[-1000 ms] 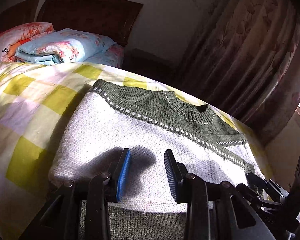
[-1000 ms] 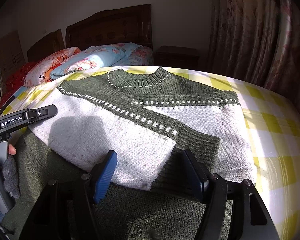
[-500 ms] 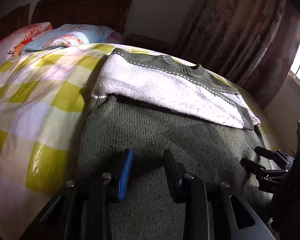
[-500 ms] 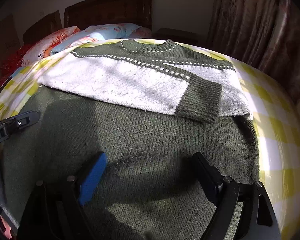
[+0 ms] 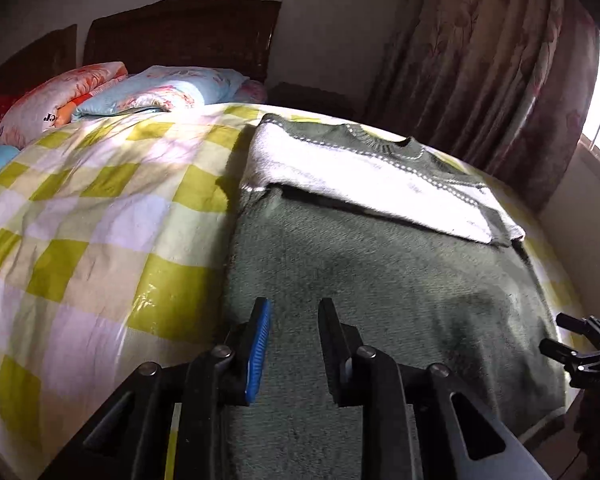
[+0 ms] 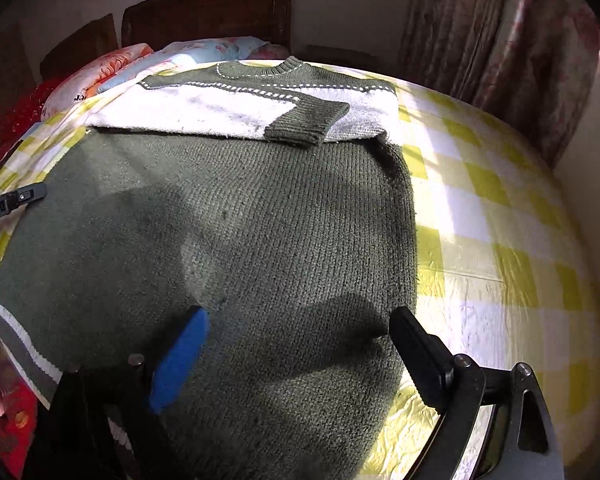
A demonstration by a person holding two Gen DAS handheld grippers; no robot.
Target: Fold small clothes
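A green and white knitted sweater [image 5: 380,264] lies flat on the bed, collar at the far end, both sleeves folded across the white chest band [image 6: 204,108]. The green sleeve cuff [image 6: 308,120] lies on top. My left gripper [image 5: 294,312] is open and empty above the sweater's near left part. My right gripper [image 6: 300,320] is open wide and empty above the sweater's near right part [image 6: 260,240]. The right gripper's body shows at the right edge of the left wrist view [image 5: 580,344].
The bed has a yellow and white checked cover [image 5: 100,220]. Folded quilts and pillows [image 5: 148,92] lie by the dark wooden headboard [image 6: 212,12]. Brown curtains [image 5: 480,60] hang on the right. The bed's right edge [image 6: 560,240] is near the wall.
Both grippers have drawn back from the folded sleeves toward the sweater's hem. More of the green lower body now shows. Both stay open and empty.
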